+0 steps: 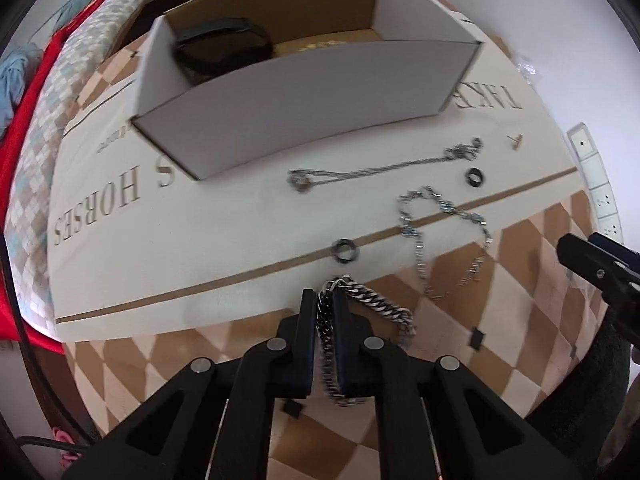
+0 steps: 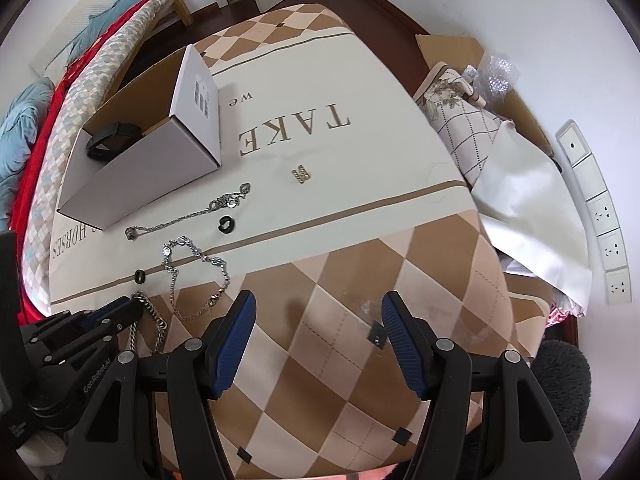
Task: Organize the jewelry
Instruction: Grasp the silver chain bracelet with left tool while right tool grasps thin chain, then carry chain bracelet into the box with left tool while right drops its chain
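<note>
My left gripper (image 1: 324, 300) is shut on a thick silver curb chain (image 1: 376, 306), whose links hang out to the right on the cloth; the same grip shows at the lower left of the right wrist view (image 2: 134, 308). My right gripper (image 2: 316, 304) stands open above bare cloth with nothing between its blue pads. Beyond lie a link bracelet (image 1: 440, 220), two black rings (image 1: 346, 251) (image 1: 474, 178), a thin necklace (image 1: 380, 170) and a small gold piece (image 2: 301, 175). A white cardboard box (image 1: 304, 92) behind them holds a black band (image 1: 224, 46).
A checked tablecloth with printed lettering (image 2: 360, 240) covers the table. A bed with red and blue bedding (image 2: 28, 128) runs along the left. Patterned bags and bubble wrap (image 2: 480, 120) are piled at the table's right, under wall sockets (image 2: 604, 216).
</note>
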`<state>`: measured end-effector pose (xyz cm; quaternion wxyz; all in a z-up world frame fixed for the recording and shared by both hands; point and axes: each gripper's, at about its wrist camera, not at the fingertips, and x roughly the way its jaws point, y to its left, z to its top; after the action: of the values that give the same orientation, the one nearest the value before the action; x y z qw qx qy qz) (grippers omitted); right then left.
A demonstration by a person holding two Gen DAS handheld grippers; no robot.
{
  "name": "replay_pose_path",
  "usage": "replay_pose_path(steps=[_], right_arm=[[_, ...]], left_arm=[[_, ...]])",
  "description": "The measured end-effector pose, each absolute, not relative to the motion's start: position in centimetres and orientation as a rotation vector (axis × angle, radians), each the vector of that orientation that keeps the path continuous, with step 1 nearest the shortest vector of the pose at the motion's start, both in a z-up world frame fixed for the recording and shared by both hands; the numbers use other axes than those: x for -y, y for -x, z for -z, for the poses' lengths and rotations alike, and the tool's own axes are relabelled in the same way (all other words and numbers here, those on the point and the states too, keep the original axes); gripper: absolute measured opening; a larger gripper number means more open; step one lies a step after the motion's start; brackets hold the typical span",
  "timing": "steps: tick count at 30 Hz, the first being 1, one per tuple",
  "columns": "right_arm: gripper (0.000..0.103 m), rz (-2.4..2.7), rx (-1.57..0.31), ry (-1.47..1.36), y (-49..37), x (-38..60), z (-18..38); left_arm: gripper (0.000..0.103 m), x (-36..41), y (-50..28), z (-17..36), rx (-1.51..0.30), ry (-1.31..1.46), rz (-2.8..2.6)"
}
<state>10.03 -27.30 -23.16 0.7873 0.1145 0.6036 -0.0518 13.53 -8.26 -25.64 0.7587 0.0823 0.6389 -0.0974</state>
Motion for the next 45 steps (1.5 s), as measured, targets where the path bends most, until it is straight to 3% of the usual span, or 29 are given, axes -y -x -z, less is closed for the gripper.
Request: replay_pose_path(steps=[14, 20, 21, 24, 25, 32, 45], right_arm=[[0.067, -0.054, -1.281, -0.228, -12.2, 23.2, 24.4], [0.066, -0.117, -1.295, -0.039, -14.0, 20.0, 26.4], [0.062, -0.123, -1.262, 0.023, -13.9, 19.2, 26.4], [0.028, -0.126, -1.229, 0.111, -13.6, 18.0, 26.4], [0.004, -0.132, -1.233, 0.103, -13.6, 18.1, 26.4], [0.002, -0.202, -1.266, -0.168, -13.2, 20.6, 25.4], [0.002, -0.277, -1.178, -0.301, -11.9, 22.1, 19.7]], left_arm=[[0.005, -1.8, -14.6, 23.9, -1.361, -0.116, -0.003], [0.006, -2.0, -15.5, 23.5, -1.343, -0.126, 0.025], [0.006, -1.5, -15.6, 23.3, -1.342, -0.126, 0.028], [0.006, -0.5, -15.2, 23.0, -1.336, -0.116, 0.042], [0.006, -0.4, -15.1, 22.8, -1.334, -0.111, 0.047], [0.006, 0.1, -14.7, 20.0, -1.313, -0.035, 0.137], [0.005, 1.0, -15.6, 12.8, -1.197, 0.003, 0.245]])
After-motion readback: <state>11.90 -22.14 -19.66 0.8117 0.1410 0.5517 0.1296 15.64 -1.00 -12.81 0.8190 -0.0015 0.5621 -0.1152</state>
